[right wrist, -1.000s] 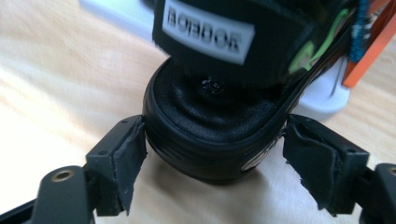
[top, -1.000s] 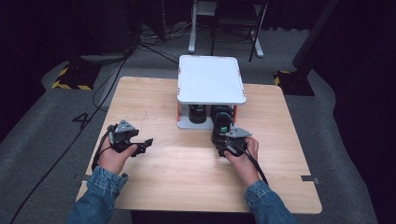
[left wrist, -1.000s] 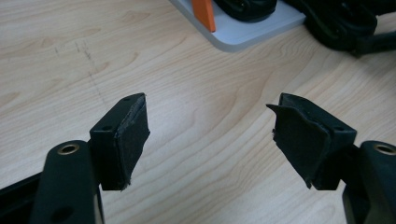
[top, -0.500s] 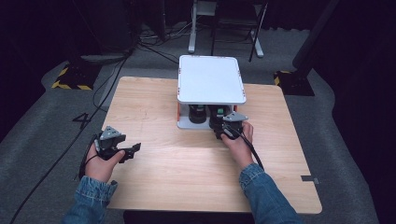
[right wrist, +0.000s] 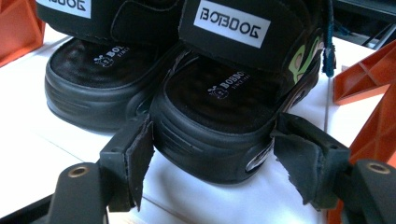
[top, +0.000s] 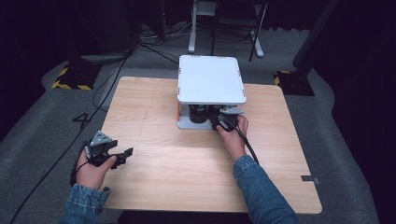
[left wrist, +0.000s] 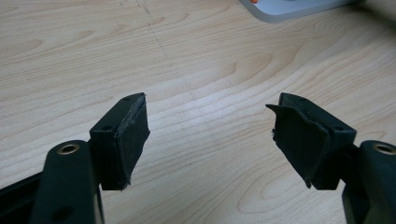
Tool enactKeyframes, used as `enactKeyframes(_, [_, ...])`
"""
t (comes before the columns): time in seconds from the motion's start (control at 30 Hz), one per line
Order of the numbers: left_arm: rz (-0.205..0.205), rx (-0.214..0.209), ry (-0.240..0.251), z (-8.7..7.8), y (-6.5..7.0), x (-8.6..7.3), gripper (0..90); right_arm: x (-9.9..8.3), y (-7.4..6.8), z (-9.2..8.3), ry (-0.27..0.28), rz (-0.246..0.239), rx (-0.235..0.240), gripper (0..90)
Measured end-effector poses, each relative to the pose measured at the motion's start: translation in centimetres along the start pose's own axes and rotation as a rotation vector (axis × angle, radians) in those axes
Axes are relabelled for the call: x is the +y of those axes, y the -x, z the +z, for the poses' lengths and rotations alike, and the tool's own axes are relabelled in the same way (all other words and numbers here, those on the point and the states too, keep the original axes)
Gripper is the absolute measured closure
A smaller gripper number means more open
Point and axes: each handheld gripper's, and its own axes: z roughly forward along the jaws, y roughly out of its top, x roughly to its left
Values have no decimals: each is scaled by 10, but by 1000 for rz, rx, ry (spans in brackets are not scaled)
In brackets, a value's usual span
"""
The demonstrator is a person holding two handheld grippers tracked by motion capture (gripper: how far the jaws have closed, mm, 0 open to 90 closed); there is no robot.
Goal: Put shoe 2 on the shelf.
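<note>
Right gripper (right wrist: 212, 154): jaws have just been closing, now straddling the heel of the nearer black sandal (right wrist: 219, 116); pad contact unclear, far side partly hidden. Second sandal (right wrist: 100, 84) beside it, tops cut off. Left gripper (left wrist: 210, 135): jaws wide apart, nothing between, over the table (left wrist: 196, 60).

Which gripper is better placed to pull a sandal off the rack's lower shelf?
Right. The right gripper already straddles the heel of the near black sandal, its jaws just closing. The left gripper hangs open over bare table, far away.
</note>
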Motion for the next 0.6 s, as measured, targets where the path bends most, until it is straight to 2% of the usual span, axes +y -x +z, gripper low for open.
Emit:
enactKeyframes(0.07, [2,1,4,-1,-1,1,269,-2,-1,-6,-13,23,13,331])
enactKeyframes(0.13, [3,2,6,0,-1,1,269,-4,-3,-19,0,47,44,309])
enactKeyframes(0.3, [8,1,0,4,2,3,269,-4,-6,-67,24,23,134,297])
enactKeyframes(0.33, [8,1,0,4,2,3,269,-4,-6,-67,24,23,134,297])
enactKeyframes(0.37, [14,-2,-5,5,3,3,269,-3,-1,-95,33,29,160,304])
enactKeyframes(0.43, [15,-6,-7,5,5,3,269,0,3,-107,30,22,175,299])
enactKeyframes(0.53, [23,-10,-2,4,5,4,267,0,15,-131,43,52,192,291])
enactKeyframes(0.6, [25,-7,-2,4,4,4,267,-1,23,-143,49,53,183,270])
